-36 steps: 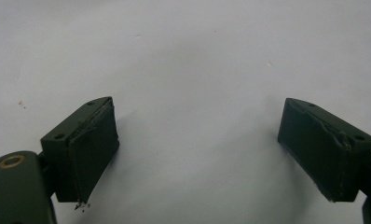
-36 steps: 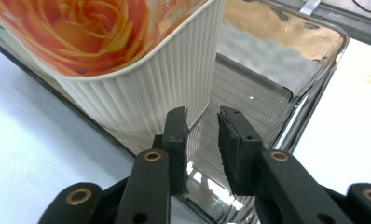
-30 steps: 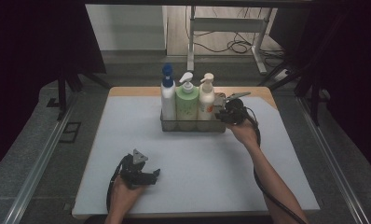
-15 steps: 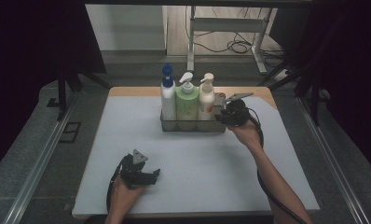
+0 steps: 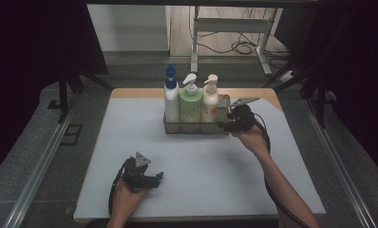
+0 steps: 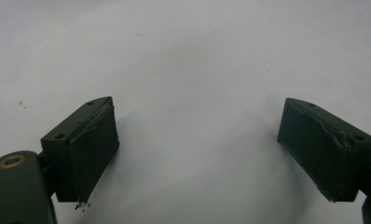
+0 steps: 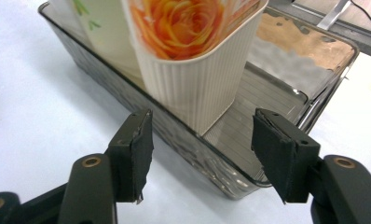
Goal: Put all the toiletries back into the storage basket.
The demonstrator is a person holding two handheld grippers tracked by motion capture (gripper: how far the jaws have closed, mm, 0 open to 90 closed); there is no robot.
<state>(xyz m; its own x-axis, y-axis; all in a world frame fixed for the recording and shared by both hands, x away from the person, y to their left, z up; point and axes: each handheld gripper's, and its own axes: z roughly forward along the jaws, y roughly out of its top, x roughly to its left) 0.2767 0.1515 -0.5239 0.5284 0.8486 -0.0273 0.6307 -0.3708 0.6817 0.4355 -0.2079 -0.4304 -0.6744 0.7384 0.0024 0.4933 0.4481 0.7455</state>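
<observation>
Right tool (image 7: 202, 156) jaws just opened, tray (image 7: 221, 170) corner between, unpressed

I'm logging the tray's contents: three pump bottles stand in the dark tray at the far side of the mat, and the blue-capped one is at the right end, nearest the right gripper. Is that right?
Not quite. The blue-capped bottle stands at the tray's left end; the cream bottle is nearest the right gripper, as the high view shows. The rest holds.
</observation>
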